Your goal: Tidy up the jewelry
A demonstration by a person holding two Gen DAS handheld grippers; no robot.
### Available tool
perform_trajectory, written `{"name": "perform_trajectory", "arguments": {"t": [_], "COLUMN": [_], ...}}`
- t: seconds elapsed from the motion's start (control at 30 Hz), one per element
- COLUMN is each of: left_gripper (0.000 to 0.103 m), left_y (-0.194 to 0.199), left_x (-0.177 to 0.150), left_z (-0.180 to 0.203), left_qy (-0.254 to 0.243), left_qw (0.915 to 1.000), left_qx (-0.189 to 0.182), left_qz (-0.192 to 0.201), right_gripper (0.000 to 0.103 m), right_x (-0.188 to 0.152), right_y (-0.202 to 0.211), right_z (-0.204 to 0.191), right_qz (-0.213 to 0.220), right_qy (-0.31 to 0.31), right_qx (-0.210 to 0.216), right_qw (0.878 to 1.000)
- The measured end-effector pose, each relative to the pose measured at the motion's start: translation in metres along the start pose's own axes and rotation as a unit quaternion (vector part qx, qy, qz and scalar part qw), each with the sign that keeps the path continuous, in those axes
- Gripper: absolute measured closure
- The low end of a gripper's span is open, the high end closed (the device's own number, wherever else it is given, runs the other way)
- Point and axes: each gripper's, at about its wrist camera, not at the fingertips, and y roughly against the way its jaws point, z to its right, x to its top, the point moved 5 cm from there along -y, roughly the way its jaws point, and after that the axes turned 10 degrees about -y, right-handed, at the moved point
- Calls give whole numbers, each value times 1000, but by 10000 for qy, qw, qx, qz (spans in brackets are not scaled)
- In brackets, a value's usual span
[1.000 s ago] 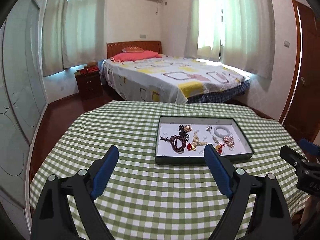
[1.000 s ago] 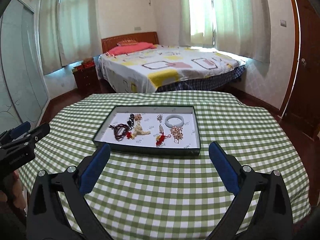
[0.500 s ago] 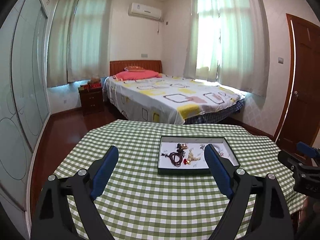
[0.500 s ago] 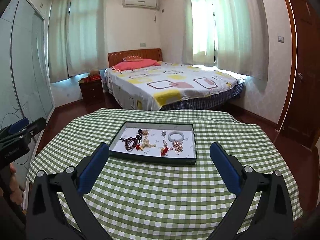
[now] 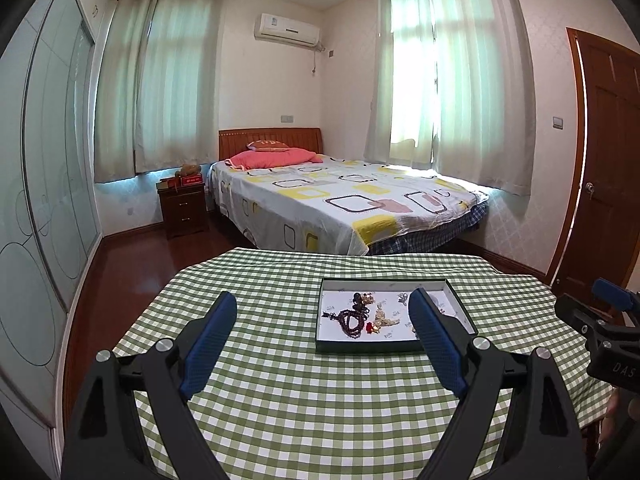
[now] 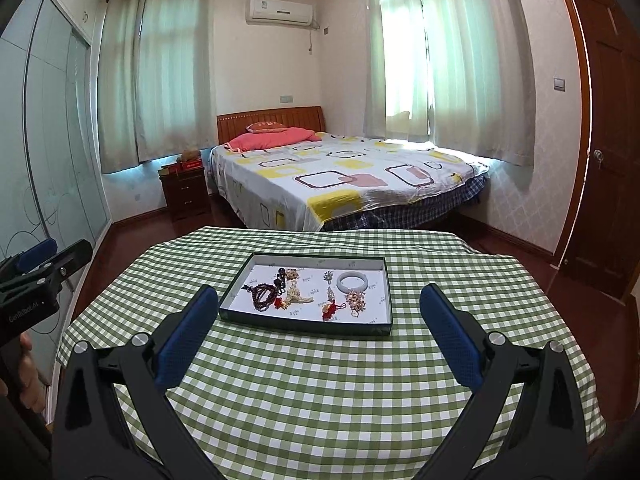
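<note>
Checked table, bangle right-view only

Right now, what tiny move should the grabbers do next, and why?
Probably bring the right gripper forward and down toward the tray. Both it and the left gripper hang back over the checked tablecloth with jaws open and empty, while the pale bangle and dark beads lie untouched in the tray.

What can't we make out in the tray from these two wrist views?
- Left wrist view: the right side of the tray is hidden behind the left gripper's blue finger.
- Right wrist view: the small pieces around the pale bangle are too small to identify.
- Both views: the print on the tray lining is unreadable.
</note>
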Motion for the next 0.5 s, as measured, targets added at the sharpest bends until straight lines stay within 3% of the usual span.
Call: {"name": "perform_trajectory", "arguments": {"t": [0.5], "left_gripper": [18], "left_y": [0], "left_x": [-3], "left_z": [-2], "left_qy": [12], "left_qw": [10000], "left_qx": [-15], "left_qz": [-18], "right_gripper": [5], "right_x": [0], "right_y": [0], "right_z": [0], "right_qz": [-10], "right_qy": [-3], "right_qx": [8], "right_qw": [10000]}}
